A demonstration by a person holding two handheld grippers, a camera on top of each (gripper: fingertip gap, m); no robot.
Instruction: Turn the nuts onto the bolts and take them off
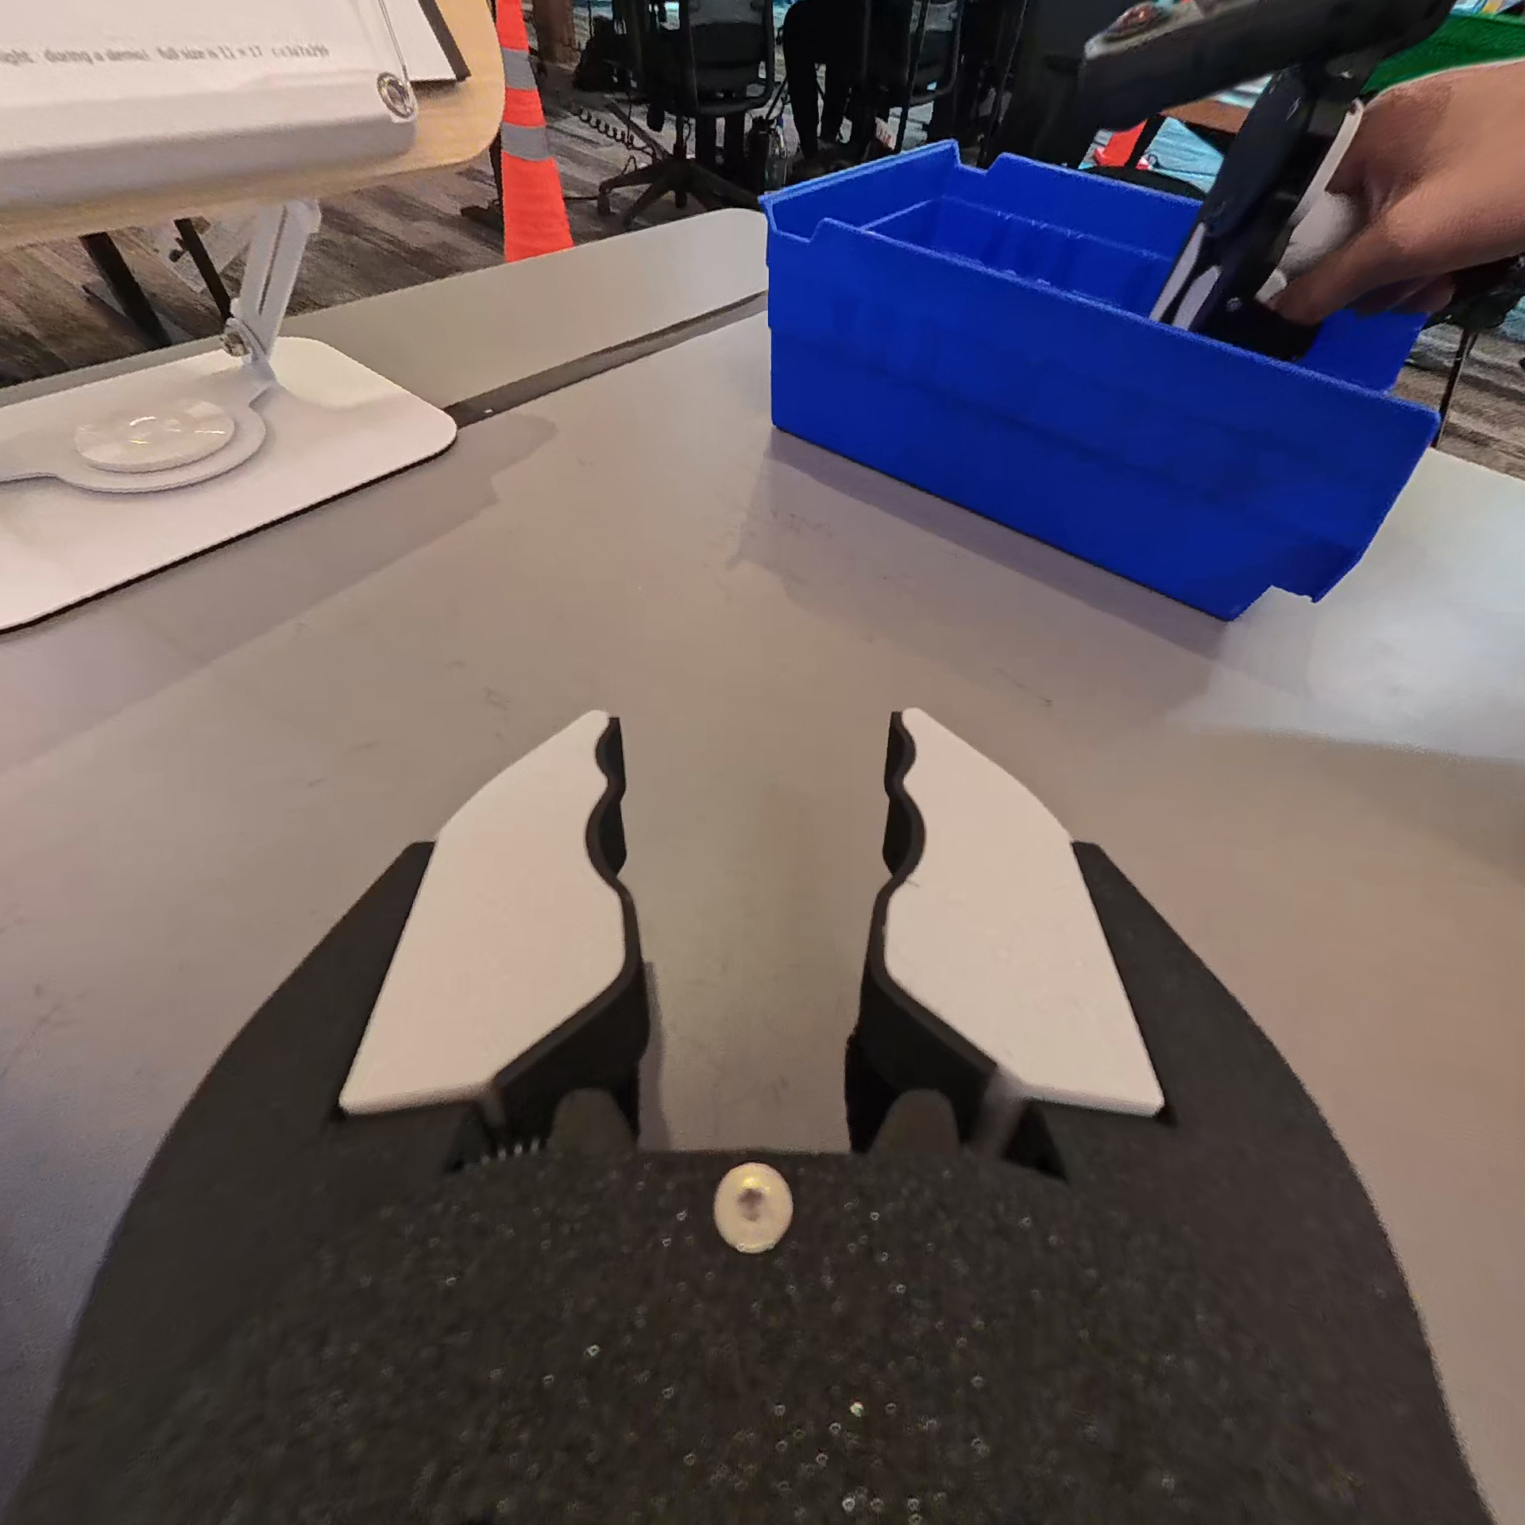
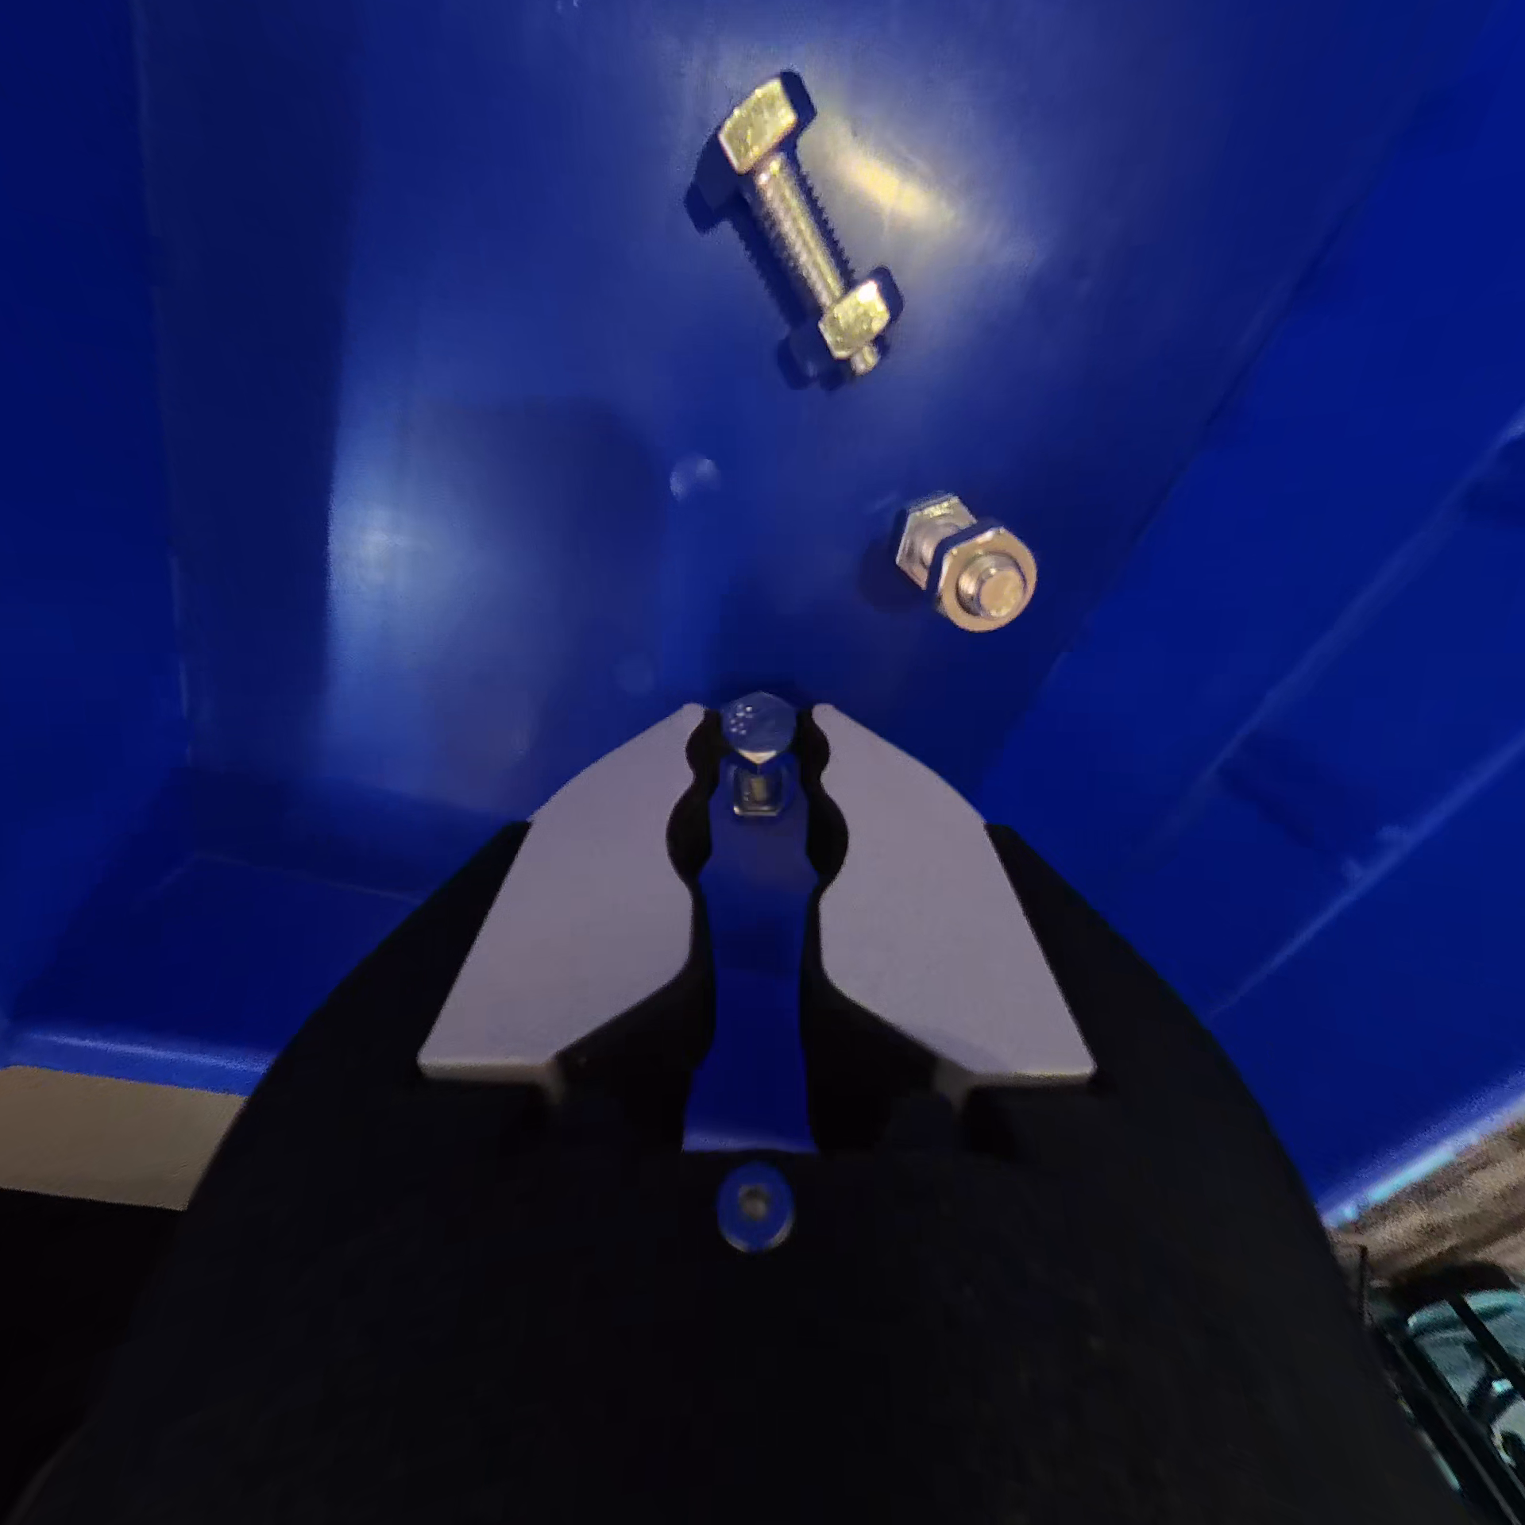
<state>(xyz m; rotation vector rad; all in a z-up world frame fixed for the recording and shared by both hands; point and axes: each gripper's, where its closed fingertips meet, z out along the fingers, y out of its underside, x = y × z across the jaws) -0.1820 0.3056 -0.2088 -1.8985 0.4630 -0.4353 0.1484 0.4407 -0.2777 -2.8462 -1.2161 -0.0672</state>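
Retrieval of a bolt from the blue bin [image 1: 1073,462] is judged to be in hand: the right gripper [image 2: 757,716] is clenched on a bolt head [image 2: 757,726] at the bin floor (seen only in the right wrist view), with two nutted bolts [image 2: 796,227] [image 2: 967,561] lying farther in. The left gripper [image 1: 755,726] is held released and empty over the table [image 1: 578,578], left of the bin. A lift clear of the bin and a handover toward the left is called for next.

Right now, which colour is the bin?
Blue; the bin shows best in the left wrist view.

Shank of the bolt [image 2: 757,730] between the right hand-held gripper [image 2: 757,726] tips, mostly hidden.
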